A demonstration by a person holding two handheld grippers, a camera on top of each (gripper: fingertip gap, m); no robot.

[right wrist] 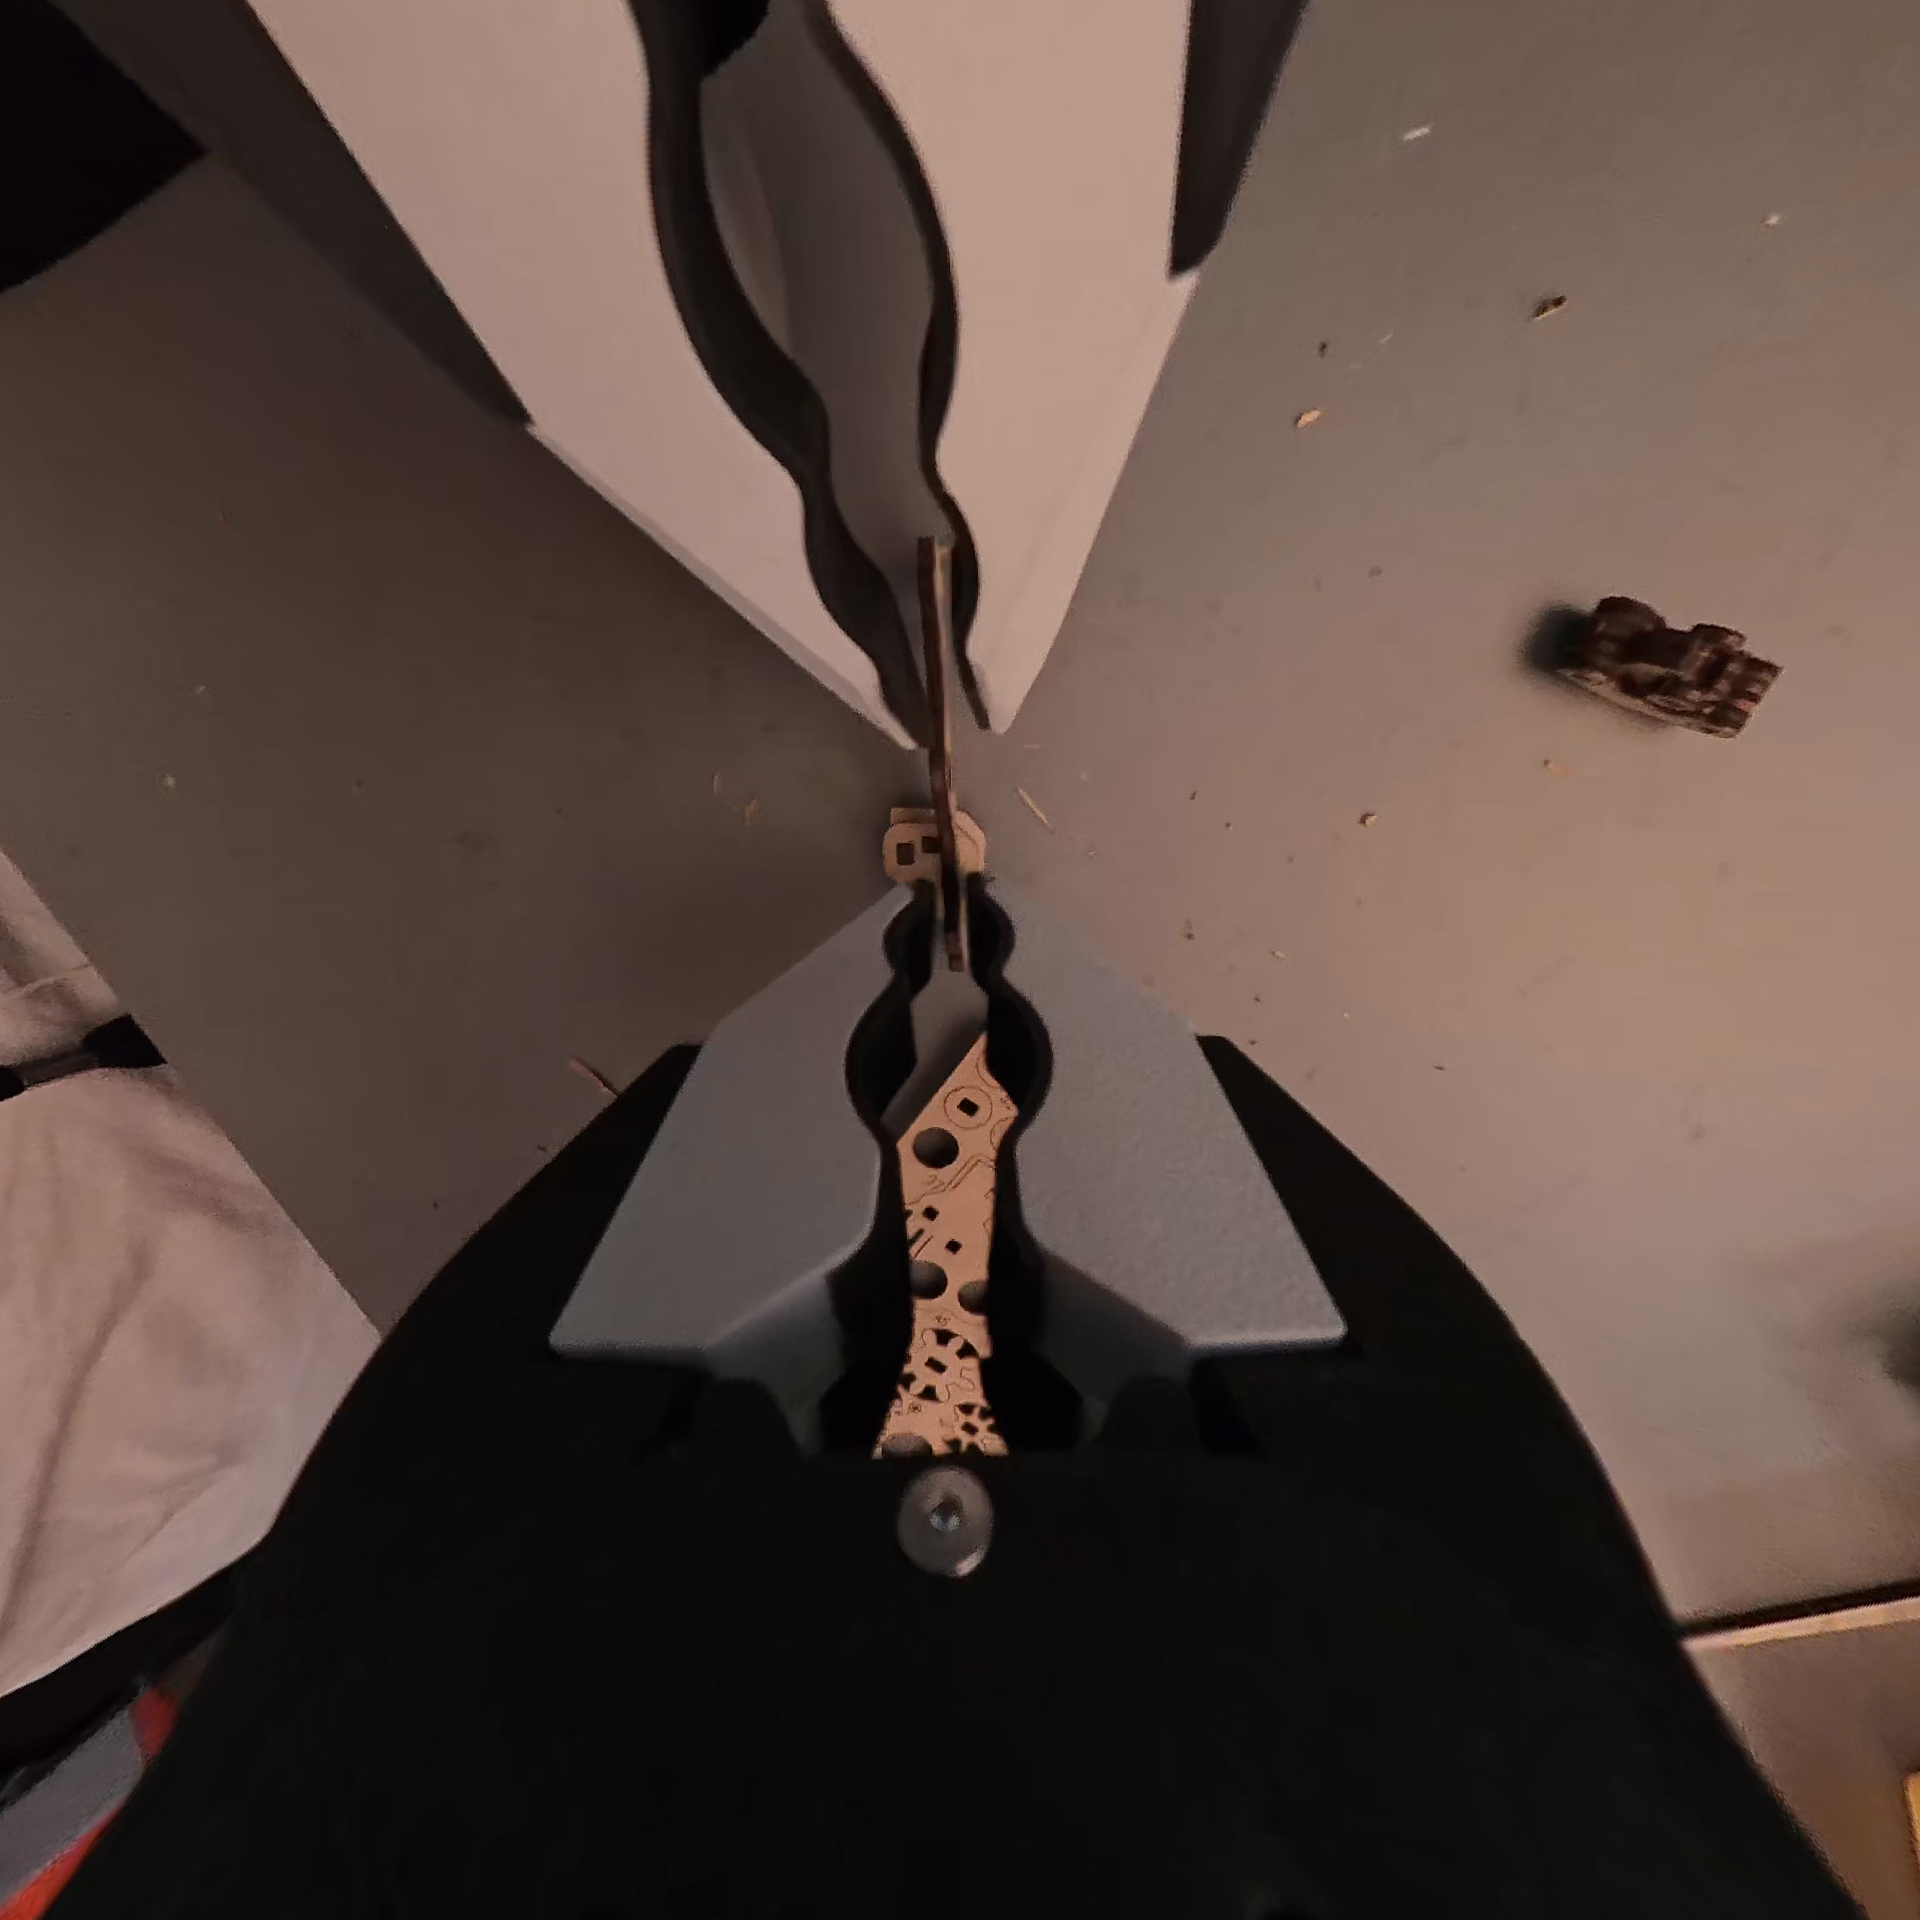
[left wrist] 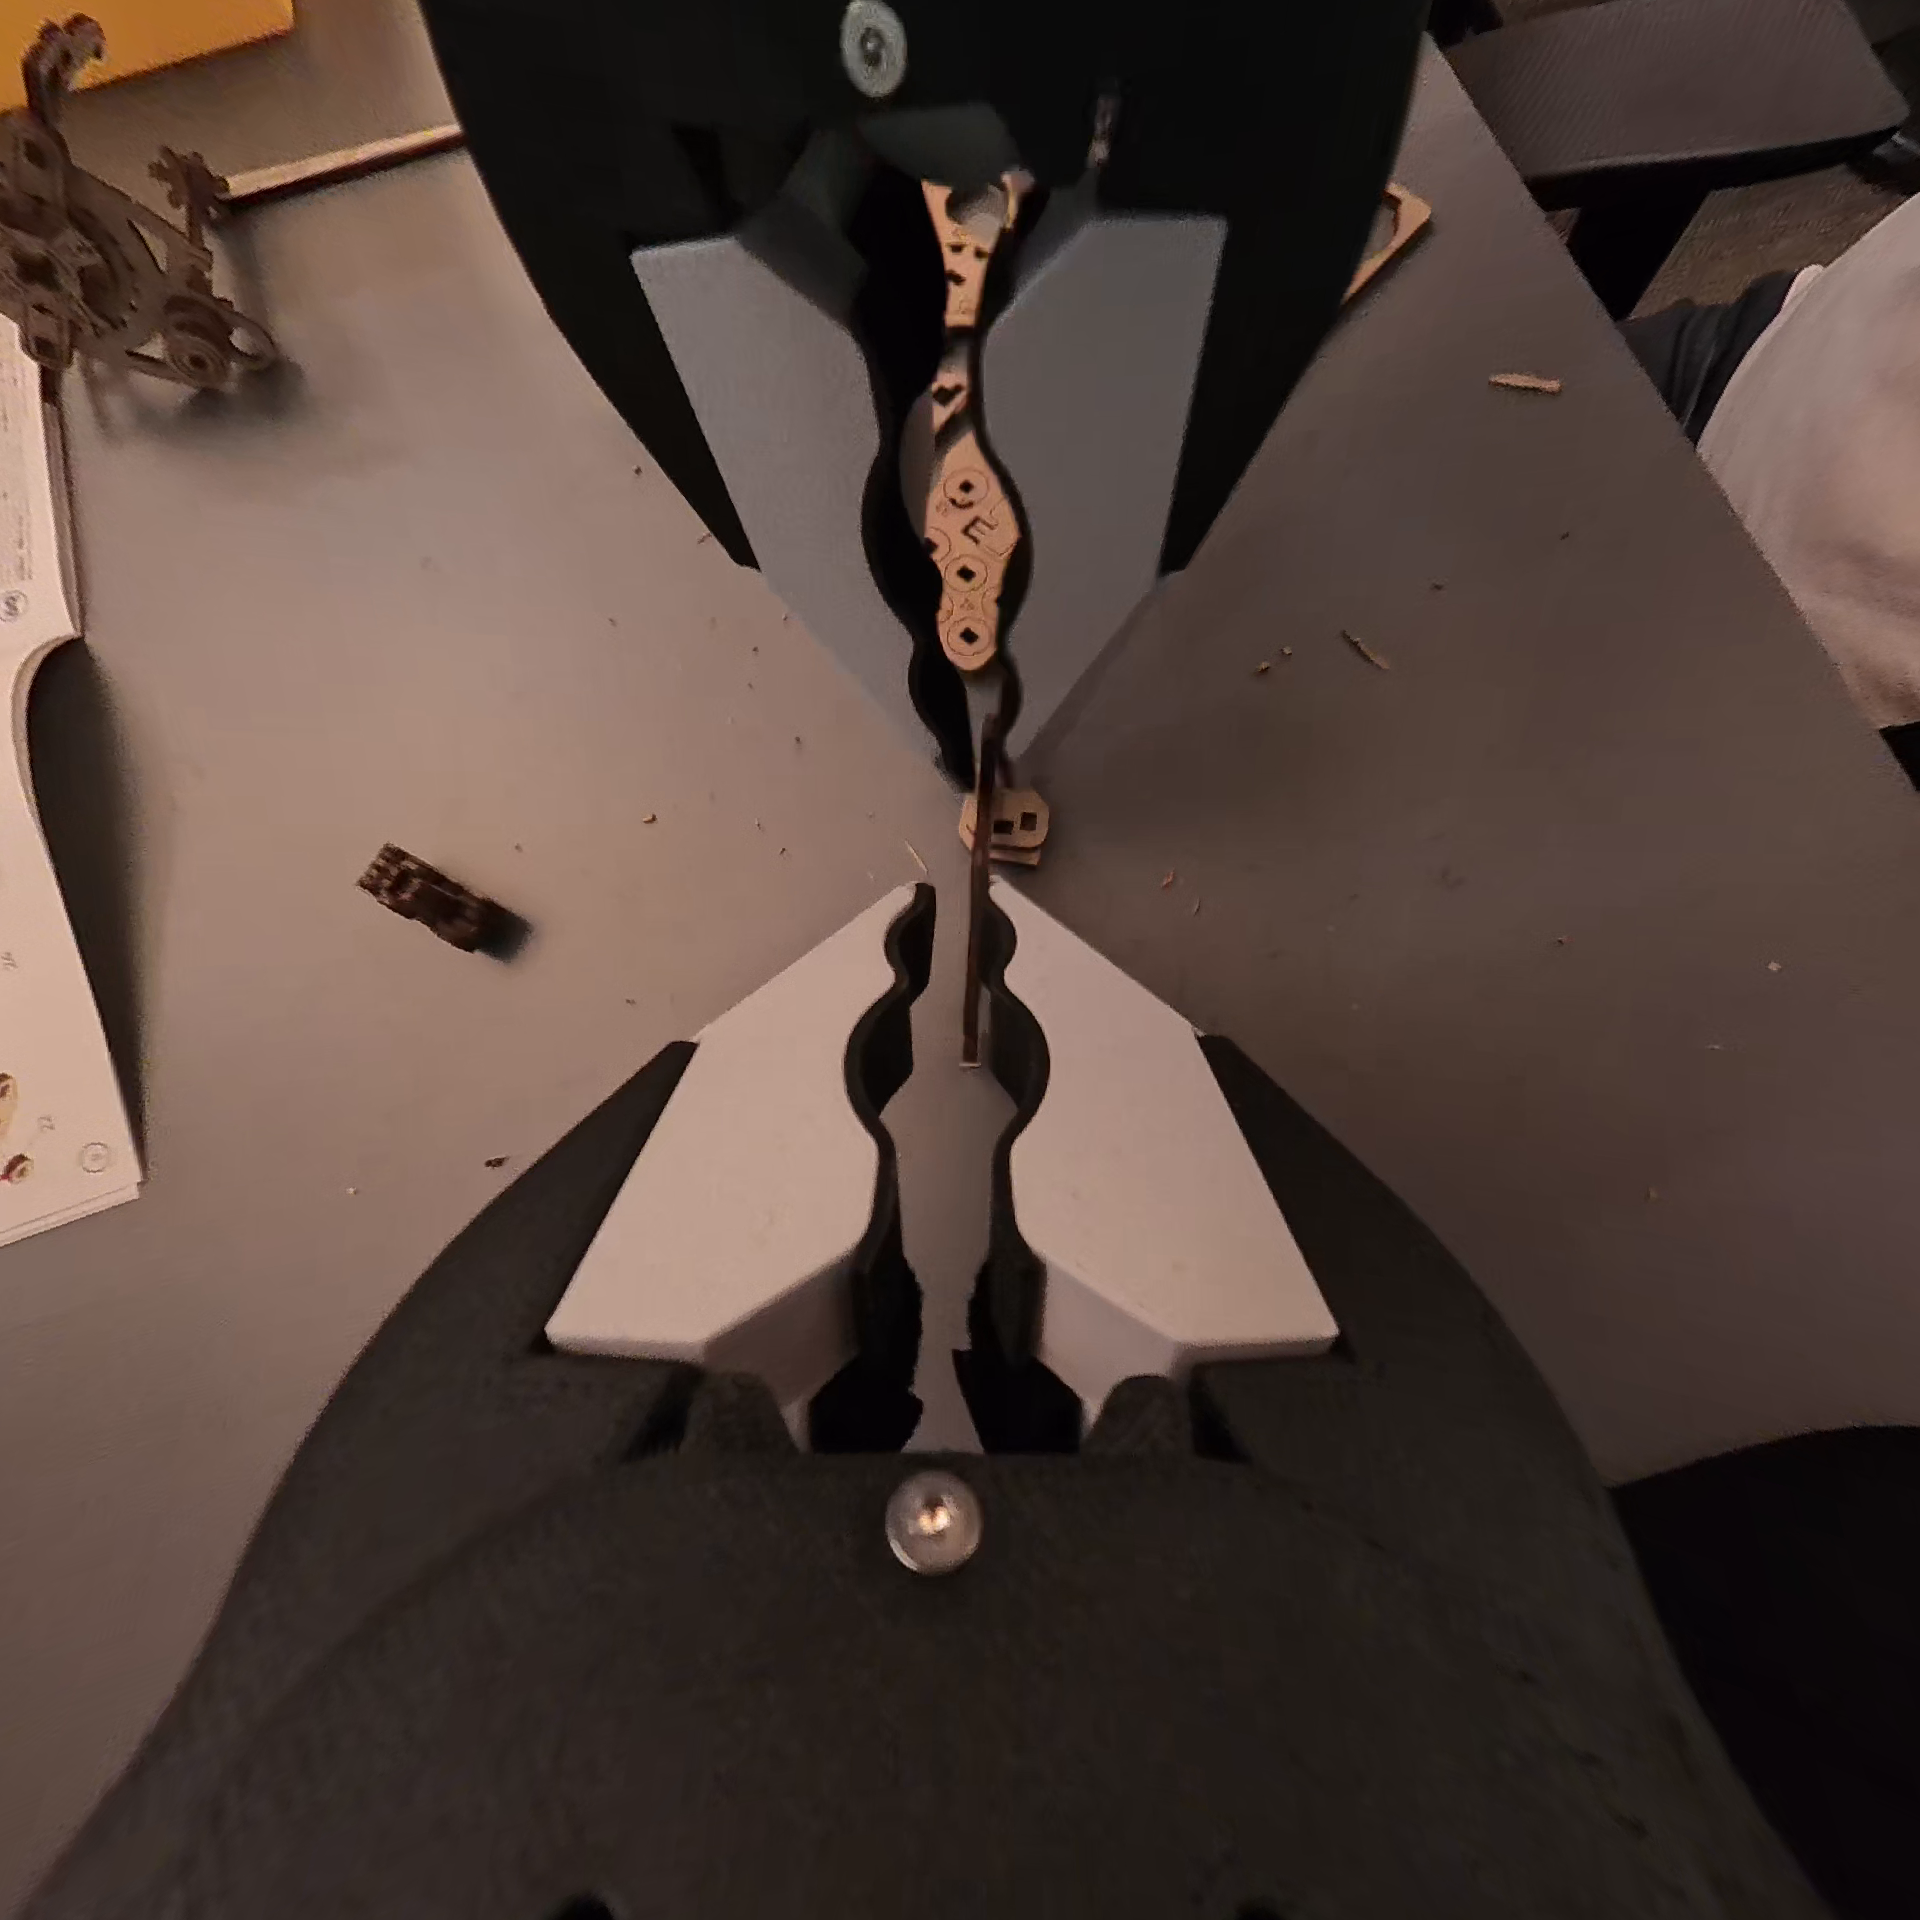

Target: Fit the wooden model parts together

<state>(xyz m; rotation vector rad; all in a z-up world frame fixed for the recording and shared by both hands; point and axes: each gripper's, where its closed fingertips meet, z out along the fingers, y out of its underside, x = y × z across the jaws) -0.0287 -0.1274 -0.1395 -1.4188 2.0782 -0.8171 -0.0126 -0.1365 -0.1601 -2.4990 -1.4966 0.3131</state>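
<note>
A thin flat wooden piece (left wrist: 975, 966) is seen edge-on between both grippers; it also shows in the right wrist view (right wrist: 938, 665). A small pale slotted part (left wrist: 1016, 827) sits crosswise on it at its middle (right wrist: 906, 844). My left gripper (left wrist: 961, 896), with white fingers, is closed around one end, with a sliver of table showing beside the piece. My right gripper (right wrist: 951, 912), with grey-blue fingers, is closed around the other end. The two grippers point at each other, tip to tip, over the grey table (left wrist: 1403, 831).
A pale laser-cut sheet (right wrist: 951, 1195) lies under the right gripper. A dark wooden part (left wrist: 442, 914) lies to the left. A dark assembled model (left wrist: 94, 260), a white leaflet (left wrist: 42, 935) and a person's white clothing (left wrist: 1818, 468) are at the edges. Wood chips dot the table. Left and right tips are no more than a few centimetres apart.
</note>
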